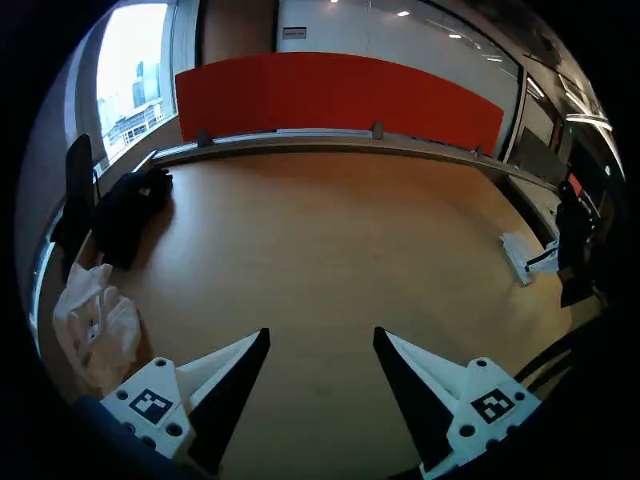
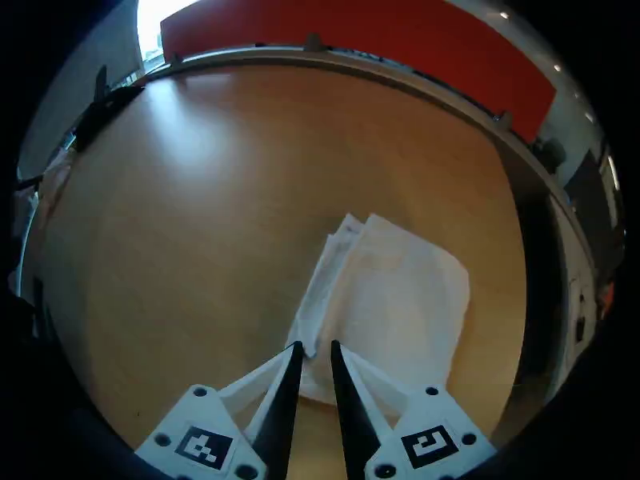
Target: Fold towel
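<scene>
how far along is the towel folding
Done: the white towel already lies folded in layers on the wooden table. In hand: the right gripper has its fingers nearly closed at the towel's near edge; a real pinch is unclear. The left gripper is open over the table. Left: perhaps one more fold.

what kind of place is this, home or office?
Likely an open-plan office: a long wooden desk backed by a red divider, a window onto city towers, and recessed ceiling lights.
</scene>
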`<state>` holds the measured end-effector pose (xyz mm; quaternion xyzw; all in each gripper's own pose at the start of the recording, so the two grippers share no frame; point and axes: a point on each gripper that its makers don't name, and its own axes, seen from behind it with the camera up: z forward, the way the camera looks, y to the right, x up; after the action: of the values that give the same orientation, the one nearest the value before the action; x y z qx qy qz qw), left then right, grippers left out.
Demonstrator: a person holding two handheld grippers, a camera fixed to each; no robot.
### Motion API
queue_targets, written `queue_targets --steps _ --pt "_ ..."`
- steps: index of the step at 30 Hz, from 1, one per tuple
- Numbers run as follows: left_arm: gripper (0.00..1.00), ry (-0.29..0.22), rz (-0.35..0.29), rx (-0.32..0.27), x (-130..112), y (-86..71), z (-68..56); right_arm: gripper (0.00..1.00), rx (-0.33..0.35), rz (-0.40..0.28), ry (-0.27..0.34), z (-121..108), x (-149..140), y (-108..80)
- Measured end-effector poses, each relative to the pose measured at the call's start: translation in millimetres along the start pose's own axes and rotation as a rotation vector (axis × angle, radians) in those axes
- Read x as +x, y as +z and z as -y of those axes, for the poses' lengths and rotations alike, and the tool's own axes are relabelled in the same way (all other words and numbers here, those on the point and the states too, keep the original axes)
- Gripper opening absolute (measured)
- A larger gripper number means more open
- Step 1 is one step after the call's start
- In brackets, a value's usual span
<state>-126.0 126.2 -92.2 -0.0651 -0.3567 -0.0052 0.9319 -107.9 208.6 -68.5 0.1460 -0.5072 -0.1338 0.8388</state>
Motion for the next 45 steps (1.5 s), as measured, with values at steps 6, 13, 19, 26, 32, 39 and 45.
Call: queue_targets --steps 6,13,19,26,32,39,45 --pt "0.96 0.007 0.0 0.002 1.7 0.0 0.4 0.24 0.008 0.013 -0.01 2.1 -2.4 1.3" --pt "0.96 0.008 0.0 0.003 2.2 0.7 1.3 0.08 0.022 0.0 -0.012 6.2 1.8 -1.4" --pt "0.96 0.009 -0.004 0.001 3.6 1.4 0.8 0.07 0.022 -0.018 -0.002 5.5 7.1 -7.4" --pt "0.96 0.007 -0.008 0.0 5.1 1.4 1.0 0.07 0.019 -0.057 0.015 3.8 16.8 -18.9" --pt "0.96 0.007 -0.009 -0.001 4.6 1.4 0.8 0.07 0.015 -0.071 0.007 1.4 19.1 -27.7" --pt "0.96 0.007 -0.008 0.0 3.7 1.5 0.2 0.07 0.018 -0.074 0.005 1.9 18.0 -31.5" --pt "0.96 0.007 -0.008 0.002 4.5 1.6 0.7 0.07 0.029 -0.061 0.005 6.1 13.0 -27.4"
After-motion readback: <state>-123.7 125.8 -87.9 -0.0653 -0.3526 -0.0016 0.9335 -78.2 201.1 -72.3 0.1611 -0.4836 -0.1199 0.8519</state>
